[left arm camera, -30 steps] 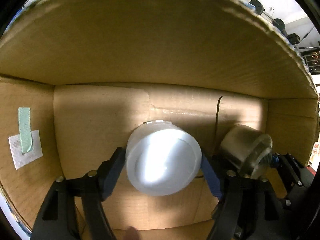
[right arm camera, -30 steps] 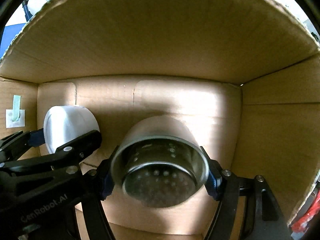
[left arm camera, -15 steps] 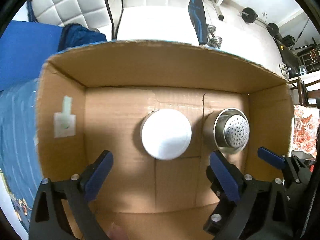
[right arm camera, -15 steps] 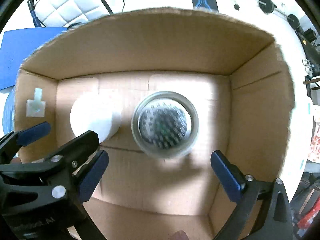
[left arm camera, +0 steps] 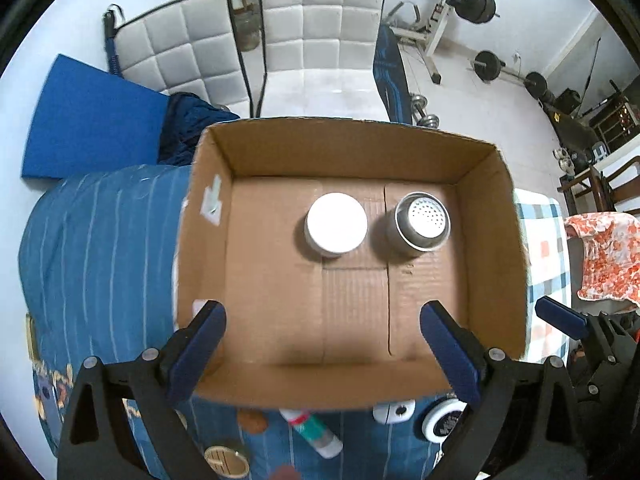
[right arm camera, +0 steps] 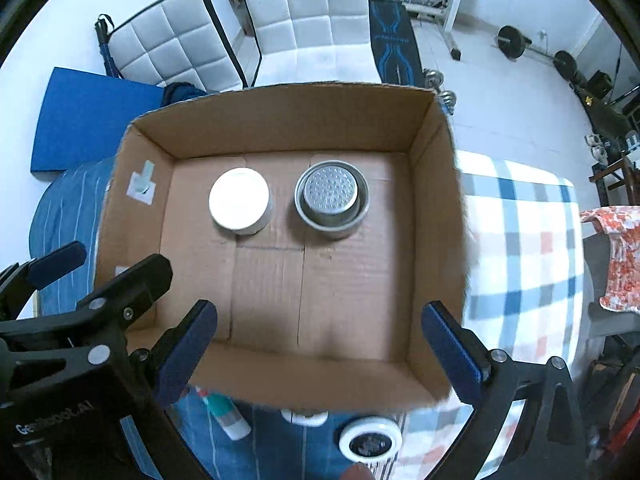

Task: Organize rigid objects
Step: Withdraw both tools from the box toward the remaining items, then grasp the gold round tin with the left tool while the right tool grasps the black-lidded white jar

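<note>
A white lidded jar (left arm camera: 336, 226) and a perforated steel cup (left arm camera: 422, 224) stand side by side on the floor of an open cardboard box (left arm camera: 280, 152). They also show in the right wrist view: the jar (right arm camera: 239, 200), the cup (right arm camera: 331, 197) and the box (right arm camera: 280, 120). My left gripper (left arm camera: 322, 348) is open and empty, held high above the box's near edge. My right gripper (right arm camera: 320, 348) is open and empty, also above the near edge. The left gripper's fingers (right arm camera: 132, 280) show at the left of the right wrist view.
Below the box's near wall on the blue cloth lie a tube (left arm camera: 314, 432), a white round tin (left arm camera: 442, 420), a small white piece (left arm camera: 394, 410) and a gold lid (left arm camera: 226, 460). A checked cloth (right arm camera: 520, 260) lies to the right. White chairs (left arm camera: 324, 40) stand behind.
Both grippers let go of the jar and the cup inside the box, opened wide and rose well above it, so the whole box and room came into view.
</note>
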Demonstrator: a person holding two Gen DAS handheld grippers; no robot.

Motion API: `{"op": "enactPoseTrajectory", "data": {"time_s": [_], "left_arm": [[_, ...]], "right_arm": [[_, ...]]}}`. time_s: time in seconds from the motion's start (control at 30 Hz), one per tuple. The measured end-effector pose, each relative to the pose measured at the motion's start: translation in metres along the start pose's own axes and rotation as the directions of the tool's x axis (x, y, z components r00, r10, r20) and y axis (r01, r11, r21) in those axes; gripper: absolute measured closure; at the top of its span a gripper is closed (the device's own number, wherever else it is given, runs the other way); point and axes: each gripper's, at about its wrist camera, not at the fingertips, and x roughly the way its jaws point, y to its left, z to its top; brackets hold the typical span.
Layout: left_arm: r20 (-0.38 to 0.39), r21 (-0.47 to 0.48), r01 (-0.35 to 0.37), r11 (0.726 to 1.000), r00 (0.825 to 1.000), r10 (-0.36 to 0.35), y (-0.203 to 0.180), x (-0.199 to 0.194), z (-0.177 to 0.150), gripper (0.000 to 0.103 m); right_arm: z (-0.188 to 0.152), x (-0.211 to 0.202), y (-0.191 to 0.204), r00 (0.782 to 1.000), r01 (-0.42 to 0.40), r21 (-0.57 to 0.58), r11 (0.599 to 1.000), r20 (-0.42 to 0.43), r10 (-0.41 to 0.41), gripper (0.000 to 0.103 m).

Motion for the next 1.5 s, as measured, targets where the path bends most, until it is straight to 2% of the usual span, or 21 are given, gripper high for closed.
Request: {"op": "enactPoseTrajectory", "data": {"time_s": [0.4, 0.63, 0.73, 0.87, 0.97, 1.07, 1.17, 1.3, 1.4, 1.5], "left_arm": [[0.138, 0.006, -0.017, 1.0, 0.99, 0.016, -0.006, -0.067, -0.043, 0.003], [0.155, -0.011, 0.009, 1.0, 0.988, -0.007, 0.0, -0.093, -0.069, 0.003], [0.155, -0.015, 0.015, 1.0, 0.988, -0.013, 0.006, -0.098, -0.078, 0.003], [0.148, -0.023, -0.031, 0.999, 0.988, 0.034, 0.021, -0.097, -0.094, 0.003], [0.102, -0.059, -0.04, 0.997, 0.994, 0.046, 0.04, -0.078, -0.109, 0.003], [0.004, -0.107, -0.039, 0.993, 0.999, 0.039, 0.06, -0.042, -0.128, 0.003], [-0.067, -0.13, -0.065, 0.989, 0.996, 0.057, 0.075, -0.009, -0.146, 0.003], [-0.187, -0.176, -0.114, 0.978, 0.979, 0.081, 0.098, 0.039, -0.17, 0.003], [-0.277, -0.212, -0.114, 0.971, 0.959, 0.052, 0.114, 0.074, -0.189, 0.003], [-0.333, -0.235, -0.11, 0.966, 0.943, 0.026, 0.121, 0.099, -0.201, 0.003]], "right_arm": [[-0.055, -0.081, 0.003, 0.993, 0.03, 0.004, 1.0, 0.118, -0.031, 0.0], [-0.085, -0.118, 0.009, 0.987, 0.015, -0.001, 1.0, 0.161, -0.014, 0.0], [-0.096, -0.122, 0.006, 0.988, -0.001, 0.01, 1.0, 0.153, -0.001, 0.0], [-0.115, -0.114, -0.011, 0.993, -0.004, 0.043, 0.999, 0.122, -0.002, 0.0], [-0.134, -0.094, -0.026, 0.997, 0.011, 0.068, 0.998, 0.069, -0.016, 0.0], [-0.152, -0.06, -0.04, 1.0, 0.027, 0.09, 0.996, -0.014, -0.026, 0.0], [-0.17, -0.023, -0.053, 0.996, 0.032, 0.119, 0.992, -0.089, -0.021, 0.0], [-0.184, 0.02, -0.066, 0.986, 0.051, 0.141, 0.989, -0.165, -0.027, 0.0], [-0.19, 0.048, -0.073, 0.977, 0.058, 0.151, 0.987, -0.211, -0.026, 0.0], [-0.194, 0.068, -0.076, 0.968, 0.061, 0.159, 0.985, -0.251, -0.02, 0.0]]}}
